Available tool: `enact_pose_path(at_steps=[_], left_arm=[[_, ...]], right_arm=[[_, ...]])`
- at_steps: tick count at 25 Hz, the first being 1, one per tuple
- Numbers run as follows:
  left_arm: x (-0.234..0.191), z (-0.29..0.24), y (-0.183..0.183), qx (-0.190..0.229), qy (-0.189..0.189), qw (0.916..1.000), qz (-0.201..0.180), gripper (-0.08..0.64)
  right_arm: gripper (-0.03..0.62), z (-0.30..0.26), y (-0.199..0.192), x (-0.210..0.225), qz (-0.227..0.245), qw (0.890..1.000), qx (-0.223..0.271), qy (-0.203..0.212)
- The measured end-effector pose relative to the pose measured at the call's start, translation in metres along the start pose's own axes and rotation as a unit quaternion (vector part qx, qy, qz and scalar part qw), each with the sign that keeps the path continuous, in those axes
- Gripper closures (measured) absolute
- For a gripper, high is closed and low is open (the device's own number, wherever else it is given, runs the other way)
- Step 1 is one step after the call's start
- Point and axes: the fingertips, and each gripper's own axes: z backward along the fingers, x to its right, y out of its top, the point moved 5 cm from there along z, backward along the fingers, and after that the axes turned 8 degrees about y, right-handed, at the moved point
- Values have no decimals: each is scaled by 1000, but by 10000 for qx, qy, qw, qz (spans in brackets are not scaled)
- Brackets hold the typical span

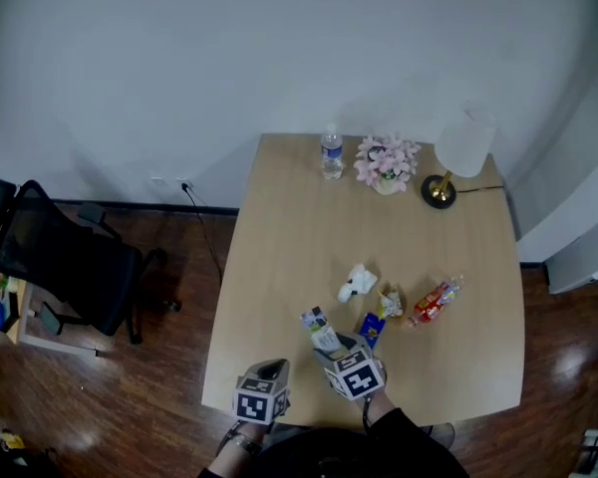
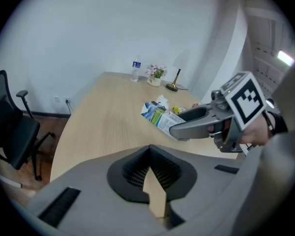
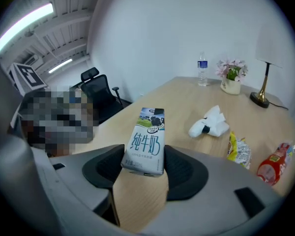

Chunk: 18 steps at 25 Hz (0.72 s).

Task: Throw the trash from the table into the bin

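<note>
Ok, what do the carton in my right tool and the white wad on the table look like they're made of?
The carton looks like coated paperboard with a faint gloss: flat printed faces and crisp folded edges. The white wad is probably tissue or thin paper, matte, with soft irregular creases. It has a small dark patch I can't identify.

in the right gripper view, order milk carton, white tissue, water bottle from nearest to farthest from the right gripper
1. milk carton, held in the right gripper
2. white tissue, just beyond, to the right
3. water bottle, at the far end
</note>
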Motion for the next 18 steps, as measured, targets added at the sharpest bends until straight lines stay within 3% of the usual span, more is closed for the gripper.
enact_pose_path(at_steps=[5, 8, 13, 18], left_arm=[[-10, 14, -8, 116, -282, 9989, -355, 558], [-8, 15, -8, 81, -580, 9964, -621, 558], [14, 1, -15, 18, -1206, 9845, -1270, 557], [45, 2, -18, 0, -1556, 9693, -1905, 557]], right_arm=[[327, 28, -14, -33, -258, 9996, 64, 61], [327, 43, -25, -42, -533, 9982, 185, -191], [327, 61, -64, -58, -1161, 9910, 369, -551], [327, 81, -89, -62, -1544, 9833, 657, -707]])
